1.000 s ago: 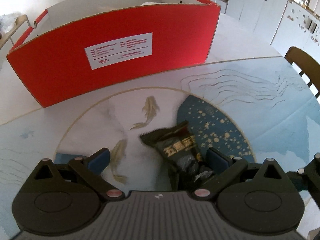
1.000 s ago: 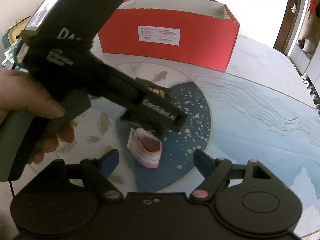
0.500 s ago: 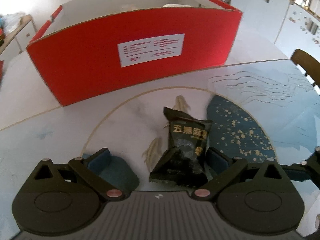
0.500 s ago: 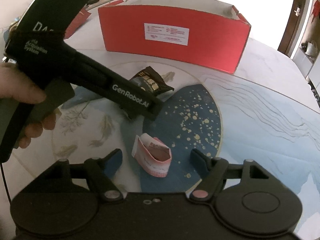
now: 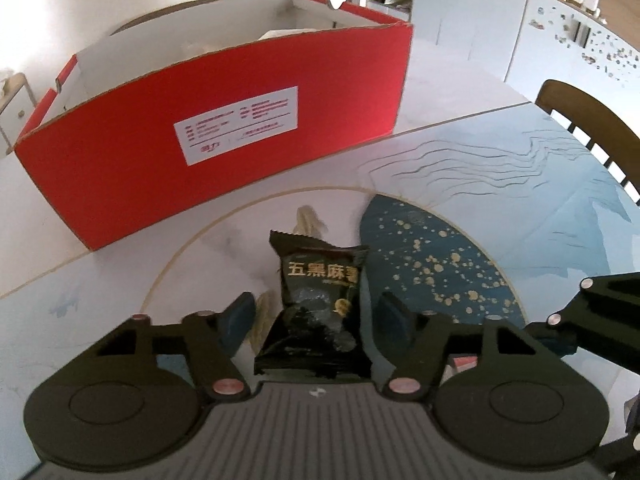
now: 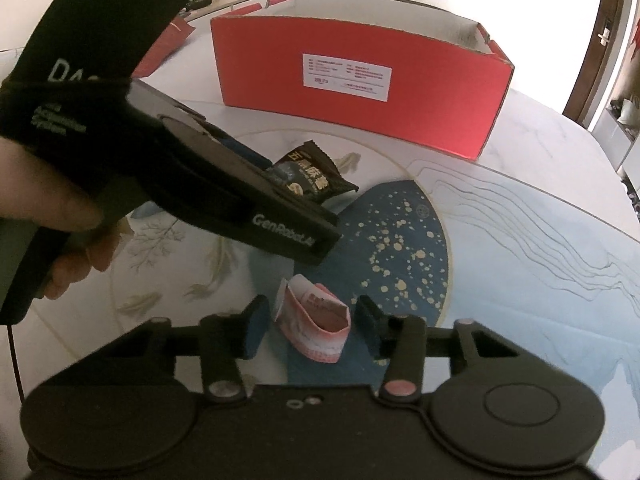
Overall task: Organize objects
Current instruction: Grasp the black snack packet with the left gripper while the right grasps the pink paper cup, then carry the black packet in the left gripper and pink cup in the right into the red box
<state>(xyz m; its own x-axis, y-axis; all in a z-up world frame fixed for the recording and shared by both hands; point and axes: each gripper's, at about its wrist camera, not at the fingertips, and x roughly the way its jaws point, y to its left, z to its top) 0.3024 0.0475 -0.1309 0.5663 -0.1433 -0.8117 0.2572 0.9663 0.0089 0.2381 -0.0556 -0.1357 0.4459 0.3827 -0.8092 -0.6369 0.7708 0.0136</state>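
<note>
The left tongs (image 5: 316,320) are closing around a black snack packet (image 5: 320,304) that lies on the bench (image 5: 500,184) in front of the red cardboard box (image 5: 224,152); a gap shows on each side of the wrapper, so the pads do not press it yet. The packet is probably light, soft and crinkly, with a slick foil skin and some small filling that could shift; gripping across its puffed middle looks safer than pinching the thin sealed ends, which would likely slip or fold.

To the right, the right tongs (image 6: 310,326) are closing too, straddling a pink-and-white curled wrapper (image 6: 316,326) that stands on the blue patch; the pads are just beside it, not clearly touching. It looks like thin, folded film or paper, nearly weightless and easy to crush, so a gentle hold across its open loop seems best.

The bench carries a smooth, glossy cover printed with fish, gold specks and wavy lines, which may let both items slide. The box stands open-topped, with something pale inside. Behind are white cabinets (image 5: 500,20), a wooden chair (image 5: 588,120) and a bright doorway
</note>
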